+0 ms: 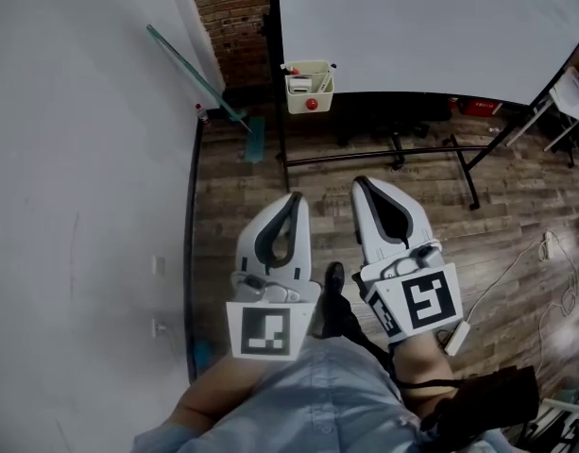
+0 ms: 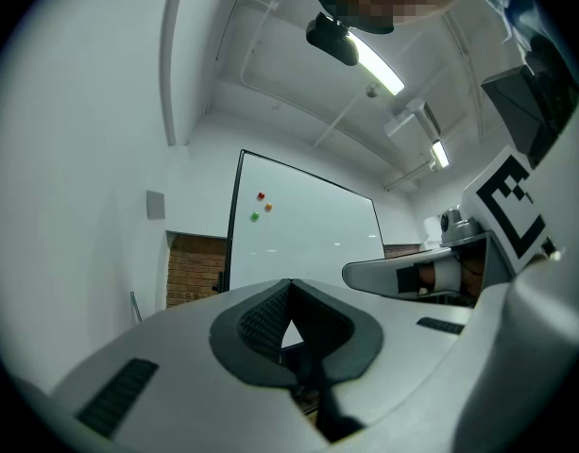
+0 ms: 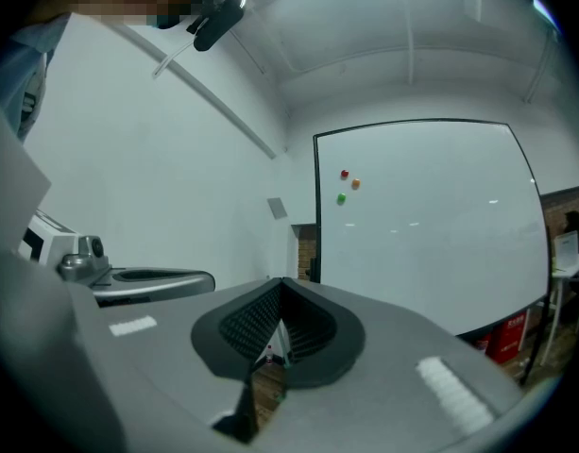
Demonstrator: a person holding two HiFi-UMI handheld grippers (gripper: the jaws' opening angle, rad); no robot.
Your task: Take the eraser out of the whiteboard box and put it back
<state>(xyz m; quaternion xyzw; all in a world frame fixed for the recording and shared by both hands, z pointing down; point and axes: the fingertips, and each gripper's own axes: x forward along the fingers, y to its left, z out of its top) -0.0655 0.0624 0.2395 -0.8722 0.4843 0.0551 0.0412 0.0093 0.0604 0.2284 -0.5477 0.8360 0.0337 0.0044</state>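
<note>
Left gripper (image 1: 294, 201) first: its jaws are meeting at the tips, with nothing between them. The right gripper (image 1: 364, 185), just beside it, is doing the same, jaws closed and empty. Both are pointing ahead over the wooden floor (image 1: 516, 243) towards the whiteboard (image 1: 421, 26). Ahead of the fingertips, a little left and well apart from them, the whiteboard box (image 1: 309, 86) is hanging at the board's lower corner. The eraser isn't showing clearly from here; we're guessing it's sitting inside that box. So we're reading this as the approach, with the take-out not yet begun. Next, we're needing to get up to the box, open one pair of jaws and come in over its rim onto the eraser.
</note>
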